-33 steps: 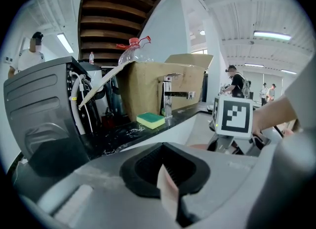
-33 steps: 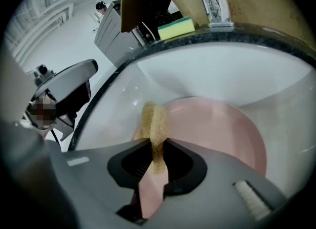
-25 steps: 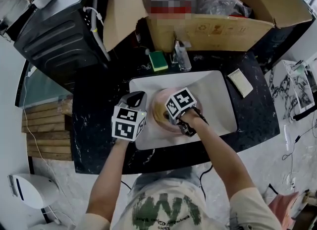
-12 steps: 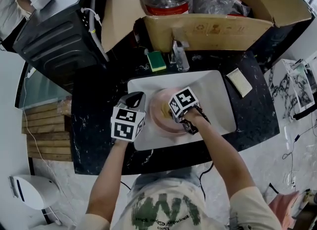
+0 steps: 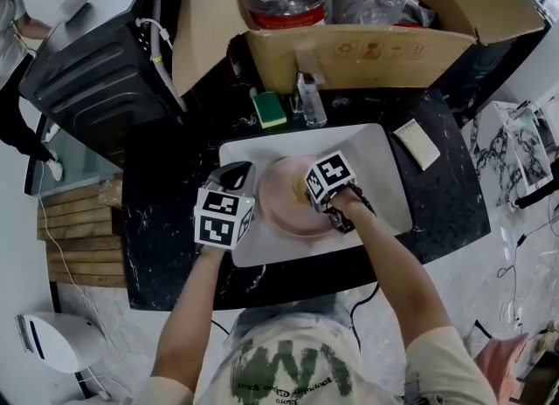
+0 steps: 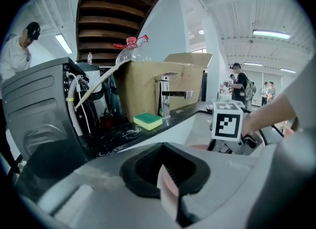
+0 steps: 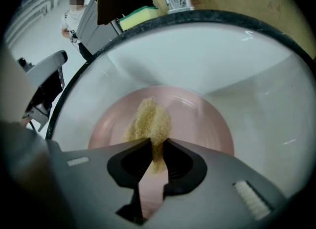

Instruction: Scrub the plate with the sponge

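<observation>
Pink and shallow, the plate point(image 5: 279, 207) lay flat on the floor of the white sink point(image 5: 376, 159) let into the black desk point(image 5: 166, 220), and everything turned on how it sat relative to the right tool point(image 7: 154, 156). That tool was clenched on a thin tan sponge point(image 7: 150, 119), which stuck out forward along the tool's own line and pressed onto the plate's face near its middle. The plate therefore lay straight ahead of and beneath the sponge, with bare pink showing beyond the sponge tip and off to the right in the right gripper view. The left tool point(image 6: 165, 173) stood at the plate's left side, its jaws closed on the near rim, whose pink edge ran up between the pads. It looked placed to steady the plate rather than to scrub. The right tool was thus the nearer one to the plate's centre, and any coming stroke would probably run along the tool's axis, away from the person or back. A green scourer point(image 5: 269, 108) sat apart on the desk behind the sink, touched by neither tool.
</observation>
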Demonstrator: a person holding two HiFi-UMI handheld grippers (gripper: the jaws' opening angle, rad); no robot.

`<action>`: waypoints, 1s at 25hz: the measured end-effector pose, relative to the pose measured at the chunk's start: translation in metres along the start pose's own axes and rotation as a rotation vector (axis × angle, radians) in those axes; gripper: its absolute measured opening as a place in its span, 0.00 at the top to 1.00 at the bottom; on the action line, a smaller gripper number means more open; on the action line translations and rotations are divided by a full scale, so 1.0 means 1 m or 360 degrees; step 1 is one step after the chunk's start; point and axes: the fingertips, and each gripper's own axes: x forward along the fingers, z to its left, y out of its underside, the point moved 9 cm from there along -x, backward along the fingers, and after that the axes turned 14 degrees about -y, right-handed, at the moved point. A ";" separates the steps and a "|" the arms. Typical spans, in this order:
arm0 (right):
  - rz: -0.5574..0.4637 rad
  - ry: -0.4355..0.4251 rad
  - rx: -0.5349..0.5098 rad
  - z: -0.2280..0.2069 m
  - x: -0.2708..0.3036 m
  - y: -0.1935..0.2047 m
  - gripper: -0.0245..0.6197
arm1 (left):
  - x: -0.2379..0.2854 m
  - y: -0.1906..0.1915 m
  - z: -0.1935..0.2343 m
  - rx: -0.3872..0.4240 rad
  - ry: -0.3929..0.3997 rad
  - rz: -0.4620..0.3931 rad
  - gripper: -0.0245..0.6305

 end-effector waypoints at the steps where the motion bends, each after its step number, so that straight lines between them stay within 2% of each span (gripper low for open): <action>1: -0.0001 0.0010 0.0000 -0.002 -0.001 0.000 0.86 | 0.000 0.000 -0.001 0.0001 0.0001 -0.0001 0.96; 13: -0.0033 0.0168 0.0047 -0.028 -0.017 0.004 0.86 | 0.002 -0.001 -0.004 0.0007 0.0006 0.0003 0.96; 25: -0.0035 0.0353 -0.0012 -0.038 -0.026 0.004 0.86 | 0.001 -0.002 -0.006 0.0011 0.0004 0.0002 0.96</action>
